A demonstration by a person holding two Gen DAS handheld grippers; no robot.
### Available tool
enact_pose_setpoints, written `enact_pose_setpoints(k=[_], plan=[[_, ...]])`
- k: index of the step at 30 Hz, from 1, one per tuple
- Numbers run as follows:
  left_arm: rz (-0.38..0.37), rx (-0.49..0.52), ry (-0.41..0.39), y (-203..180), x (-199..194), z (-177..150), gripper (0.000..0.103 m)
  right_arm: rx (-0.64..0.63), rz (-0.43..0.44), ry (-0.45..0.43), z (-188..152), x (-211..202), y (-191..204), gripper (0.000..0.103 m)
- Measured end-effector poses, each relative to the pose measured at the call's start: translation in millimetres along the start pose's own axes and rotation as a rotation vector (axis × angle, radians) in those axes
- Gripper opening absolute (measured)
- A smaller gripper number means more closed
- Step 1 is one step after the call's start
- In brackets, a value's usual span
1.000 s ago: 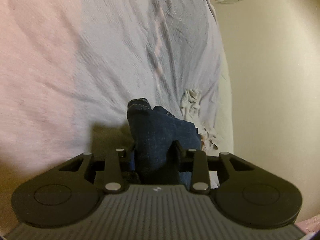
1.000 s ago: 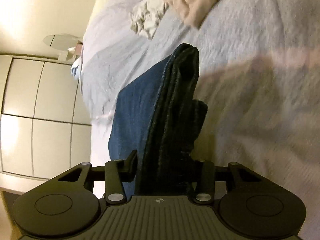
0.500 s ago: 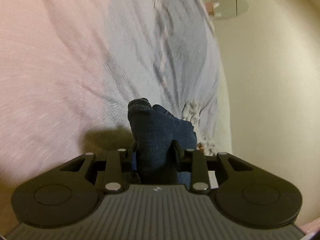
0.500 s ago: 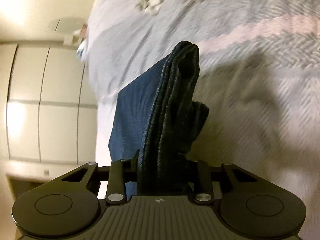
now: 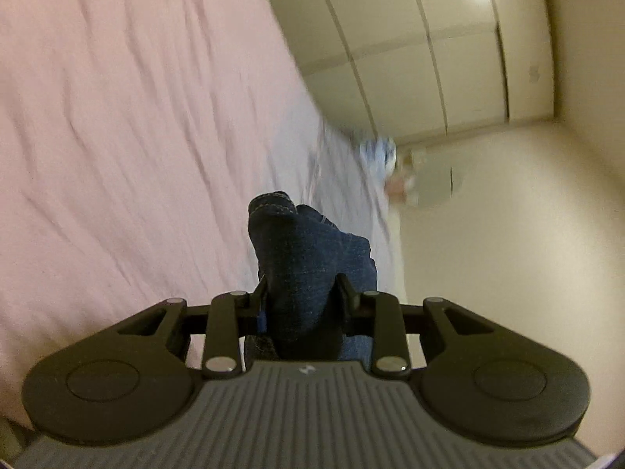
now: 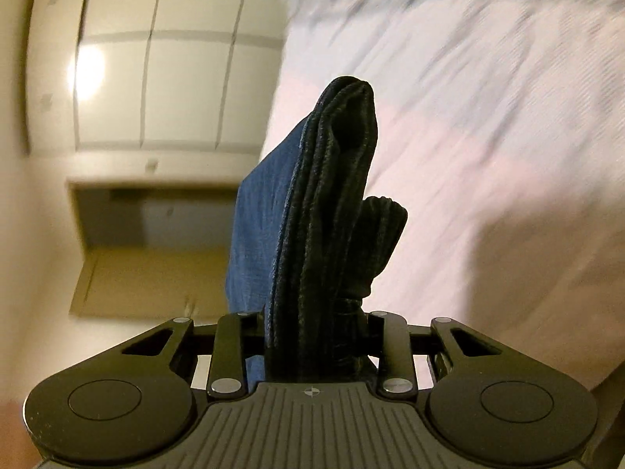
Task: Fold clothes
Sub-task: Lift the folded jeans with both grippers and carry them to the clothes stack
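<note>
The left hand-held gripper is clamped on a bunched fold of dark blue jeans, the denim pressed between both fingers and rising ahead of them in a stitched, rounded peak. The right hand-held gripper is likewise closed on the jeans, gripping a thick stack of folded layers that stands tall between its fingers; a lighter blue panel of the same garment hangs to the left of the stack. Both ends of the jeans are held clear above the bed. The pink bedspread fills the left of the left wrist view, its far edge running diagonally toward cream wardrobe doors. In the right wrist view the bedspread is blurred, with the wardrobe doors beyond its left edge.
</note>
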State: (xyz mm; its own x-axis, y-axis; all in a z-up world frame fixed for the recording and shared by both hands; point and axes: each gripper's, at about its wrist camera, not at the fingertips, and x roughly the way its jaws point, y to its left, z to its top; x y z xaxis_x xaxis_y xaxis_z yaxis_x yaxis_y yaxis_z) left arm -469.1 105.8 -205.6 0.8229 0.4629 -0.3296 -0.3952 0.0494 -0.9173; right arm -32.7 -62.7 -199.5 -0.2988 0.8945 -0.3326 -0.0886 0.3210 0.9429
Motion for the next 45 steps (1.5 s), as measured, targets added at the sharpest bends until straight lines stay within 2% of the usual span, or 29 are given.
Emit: enact_pose_setpoints(k=[5,11,15,21,27,31,35,38,42,45], plan=[[-0.002,-0.049,-0.208,10,-99,32,0.027,-0.101,0.041,0.178,-30,59,53,0.031],[0.007,-0.120,-0.409,51,-194,84,0.027,-0.209,0.065,0.371,-81,153,98,0.031],[0.024,-0.167,-0.484,98,-247,149,0.027,-0.235,0.055,0.461,-141,224,112,0.031],[0.045,-0.185,-0.497,162,-304,286,0.027,-0.254,0.015,0.518,-226,357,147,0.031],[0.039,-0.129,-0.482,188,-331,432,0.027,-0.274,0.035,0.505,-267,474,196,0.031],[0.018,-0.086,-0.518,193,-333,495,0.027,-0.320,0.071,0.511,-304,568,242,0.032],[0.003,-0.058,-0.576,213,-329,540,0.027,-0.374,0.100,0.541,-346,658,264,0.032],[0.011,-0.079,-0.597,239,-322,559,0.027,-0.416,0.112,0.566,-372,720,275,0.032],[0.039,-0.148,-0.609,274,-310,571,0.027,-0.461,0.058,0.605,-377,760,267,0.032],[0.016,-0.183,-0.620,296,-300,578,0.027,-0.495,0.053,0.610,-378,780,264,0.032]])
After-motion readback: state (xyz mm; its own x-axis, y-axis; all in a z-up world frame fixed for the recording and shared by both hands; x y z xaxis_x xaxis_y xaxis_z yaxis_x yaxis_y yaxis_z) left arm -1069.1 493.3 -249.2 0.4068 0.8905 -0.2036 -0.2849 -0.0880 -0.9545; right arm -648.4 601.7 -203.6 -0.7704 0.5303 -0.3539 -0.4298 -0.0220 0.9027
